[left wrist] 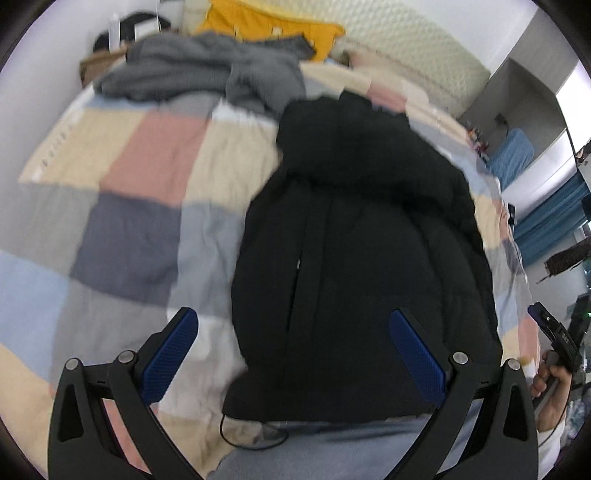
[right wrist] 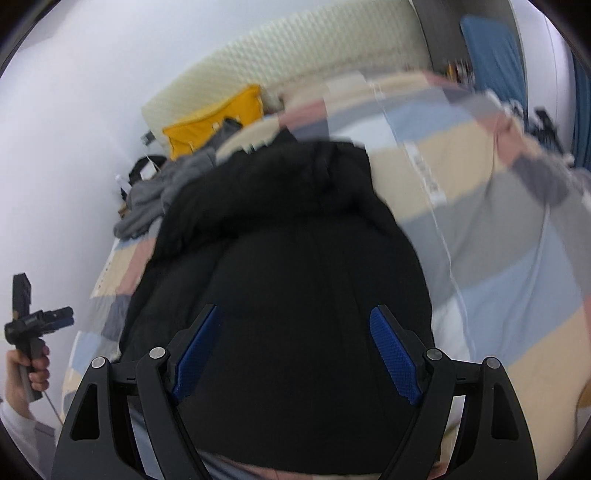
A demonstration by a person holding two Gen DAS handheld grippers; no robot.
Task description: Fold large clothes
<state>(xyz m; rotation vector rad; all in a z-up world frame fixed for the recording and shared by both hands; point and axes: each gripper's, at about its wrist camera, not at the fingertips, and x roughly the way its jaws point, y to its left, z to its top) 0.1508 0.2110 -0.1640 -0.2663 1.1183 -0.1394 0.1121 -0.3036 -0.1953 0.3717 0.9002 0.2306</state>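
Room: I'm looking down at a bed against a white wall, covered by a patchwork quilt [left wrist: 155,155] in pastel squares, with a cream quilted headboard [left wrist: 413,48] across the top of the frame.
Clutter: a crumpled grey garment [left wrist: 207,70] and a yellow cushion [left wrist: 269,26] sit in the upper left of the left wrist view, well apart from my work.
Task item: a black puffer jacket [left wrist: 354,266] lies flat on the quilt, filling the centre and right of the left wrist view and the centre of the right wrist view.
Orientation: its long axis runs bottom to top in both frames, hem at the lower edge, hood or collar at the far end toward the headboard; the front closure shows as a vertical seam.
Left gripper [left wrist: 295,354]: fingers spread wide, nothing between them, poised over the hem's left portion.
Right gripper [right wrist: 295,350]: fingers wide as well, empty, above the jacket's lower body.
Step, as I judge it: reaching for the hem to begin a fold.
Doing it well: I'd pinch both hem corners through the full padded thickness, level with each other, so the fold stays square.
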